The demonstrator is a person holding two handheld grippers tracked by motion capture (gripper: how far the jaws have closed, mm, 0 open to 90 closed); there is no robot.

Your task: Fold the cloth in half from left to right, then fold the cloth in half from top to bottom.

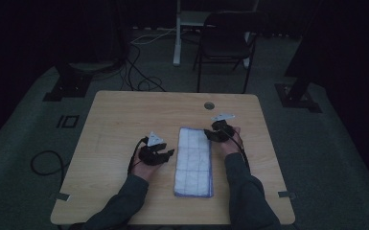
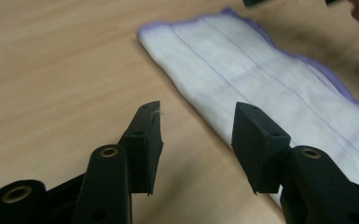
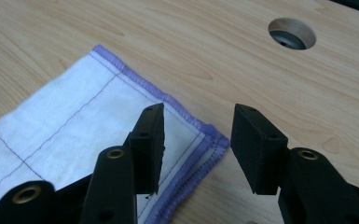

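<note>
We found the folded cloth lying flat on the table, between our two grippers. The right gripper hung over its purple-hemmed far corner, jaws apart and empty; the left gripper, also apart, sat just beside its long edge. We judged it light, limp and layered, best pinched at a corner hem.
</note>
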